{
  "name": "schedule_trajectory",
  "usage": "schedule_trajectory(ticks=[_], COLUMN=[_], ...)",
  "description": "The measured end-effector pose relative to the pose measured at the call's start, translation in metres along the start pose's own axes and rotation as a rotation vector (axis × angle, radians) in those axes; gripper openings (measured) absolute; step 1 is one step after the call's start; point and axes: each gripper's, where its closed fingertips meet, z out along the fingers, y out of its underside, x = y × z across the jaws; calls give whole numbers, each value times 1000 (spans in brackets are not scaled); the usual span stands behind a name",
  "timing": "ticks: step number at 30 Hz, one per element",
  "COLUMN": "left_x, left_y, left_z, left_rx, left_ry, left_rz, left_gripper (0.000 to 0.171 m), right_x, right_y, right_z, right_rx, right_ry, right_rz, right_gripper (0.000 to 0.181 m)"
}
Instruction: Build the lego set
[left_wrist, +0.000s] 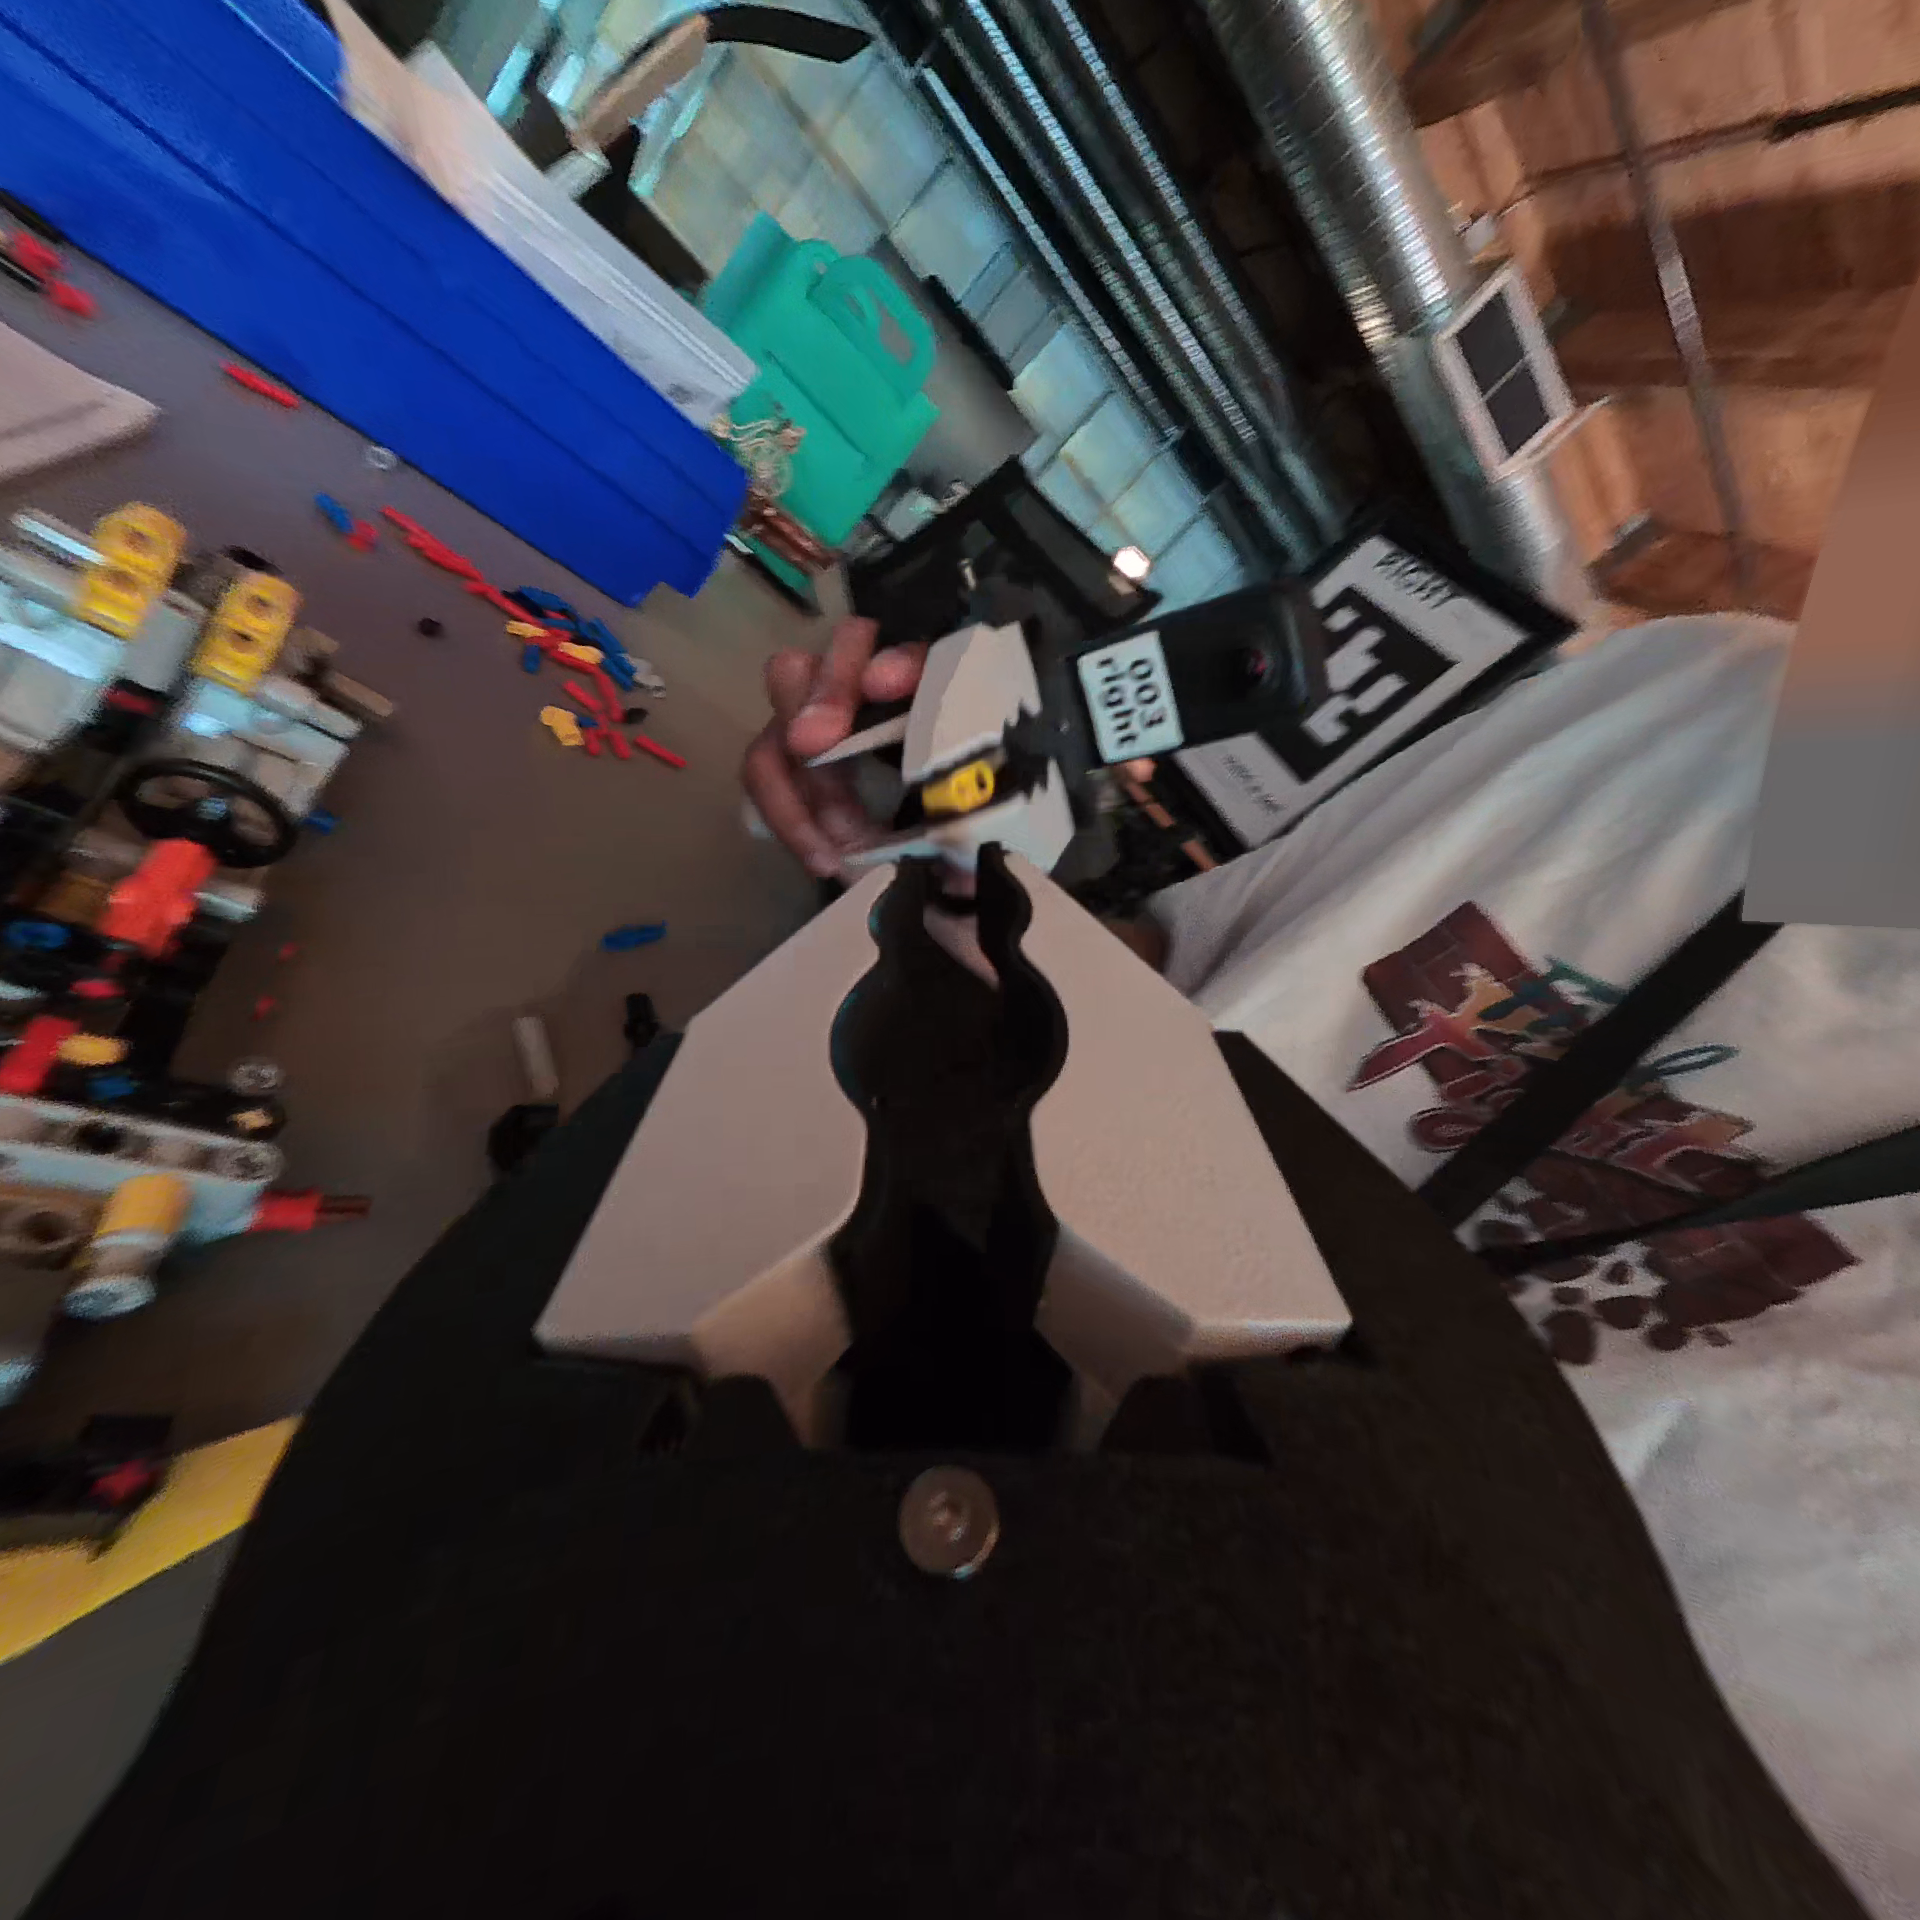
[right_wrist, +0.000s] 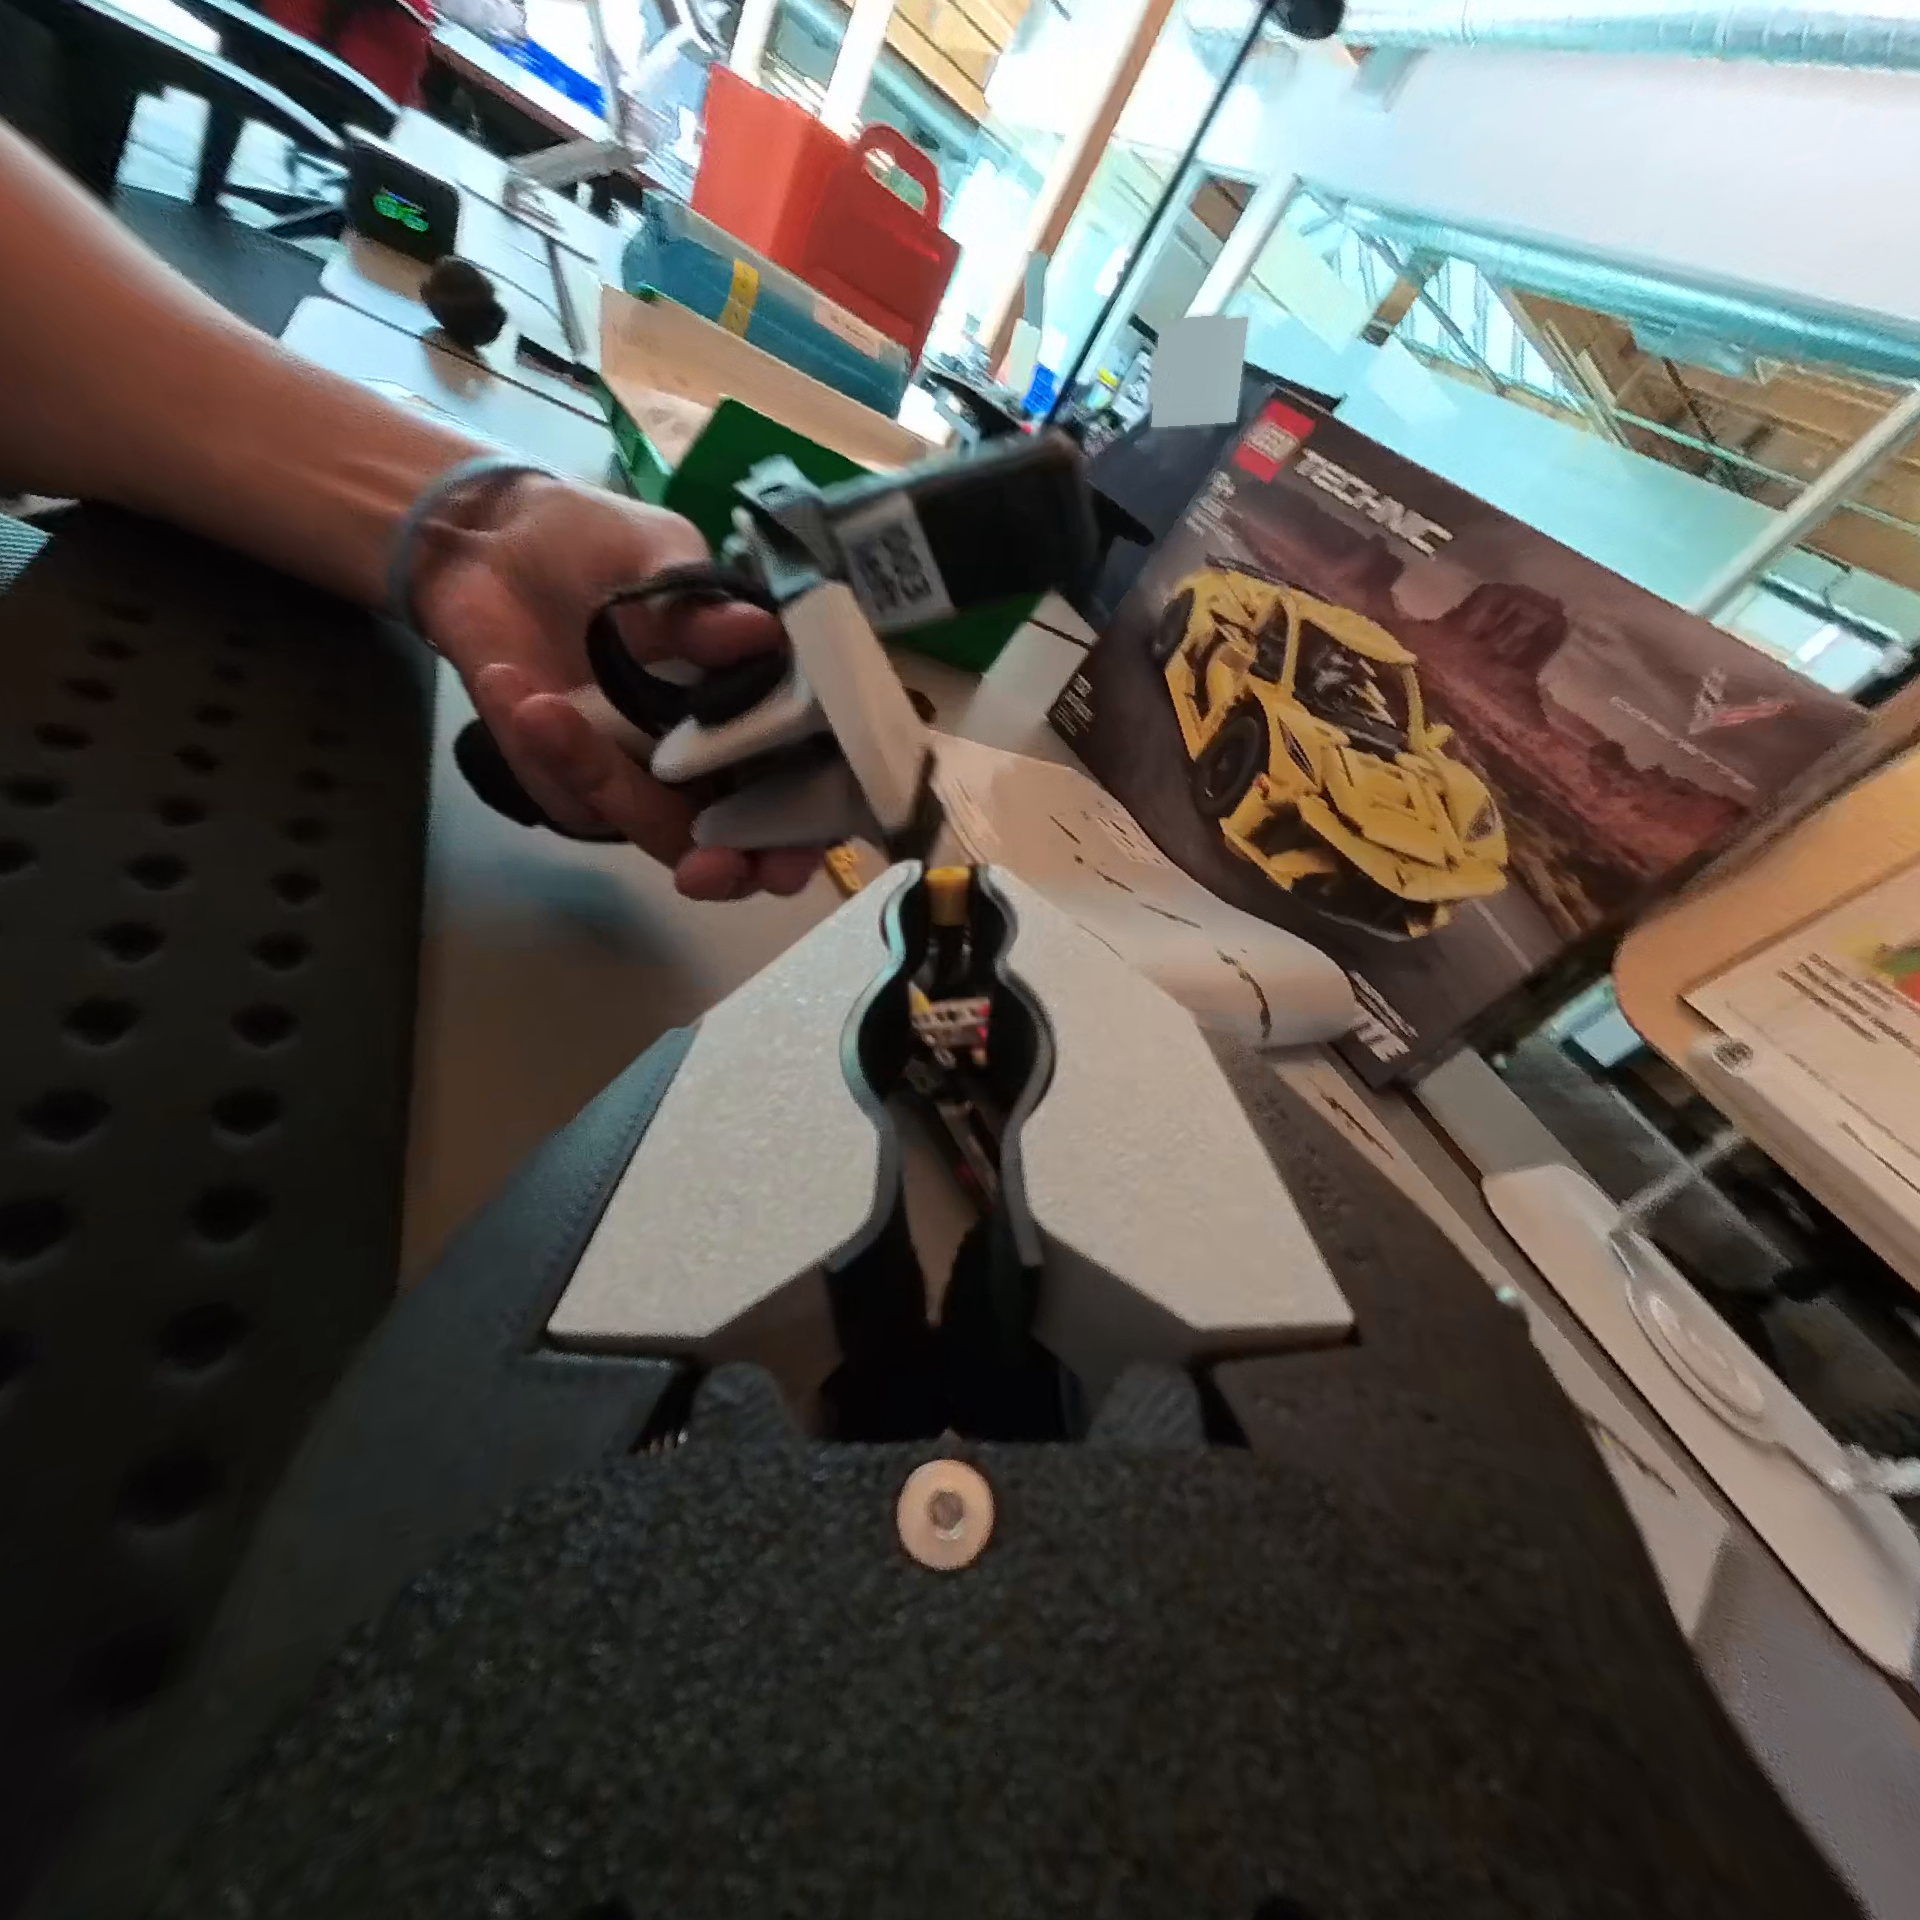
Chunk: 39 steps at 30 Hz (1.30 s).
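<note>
So we've got both claws up off the worktop (left_wrist: 447, 862): right claw (right_wrist: 948, 894) clamped on a yellow piece (right_wrist: 945, 891), left claw (left_wrist: 951, 868) pinching something small and dark; next we'd line them up carefully.

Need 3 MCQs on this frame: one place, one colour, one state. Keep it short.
1. Where do the loose red and blue pieces lie?
A. Inside the set's box
B. On the table
C. In the person's hand

2. What colour is the piece between the right gripper's fingertips?
A. Red
B. Blue
C. Yellow

3. What state is the right gripper in?
A. Shut on the yellow piece
B. Wide open and empty
C. Set down on the table

Answers:
1 B: the left wrist view shows the loose red and blue pieces scattered on the table near the blue bin.
2 C: the yellow piece shows at the fingertips in the right wrist view.
3 A: the fingers of the right gripper close around that piece, raised above the table.
</note>
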Motion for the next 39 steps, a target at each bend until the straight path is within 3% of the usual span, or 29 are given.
schedule_trajectory(ticks=[7,15,20,28,31,35,39], left_x=[-34,-63,-63,-62,-63,-75,-90], left_y=[-4,19,30,19,16,25,32], left_z=[-29,-25,-9,-3,-4,-6,-3], left_rx=[-40,-240,-308,-238,-233,-348,-466], left_ry=[-396,-590,-540,-501,-509,-576,-685], left_rz=[365,592,554,409,439,489,442], left_gripper=[17,16,17,19,19,13,14], right_x=[55,84,91,93,94,94,95], right_y=[43,62,73,81,81,79,75], right_z=[-38,-46,-46,-45,-45,-46,-49], right_rx=[-165,-231,-282,-296,-291,-277,-257], right_ry=[210,364,391,385,386,385,394], right_rz=[82,112,108,148,162,171,174], right_gripper=[6,6,7,6,6,6,6])
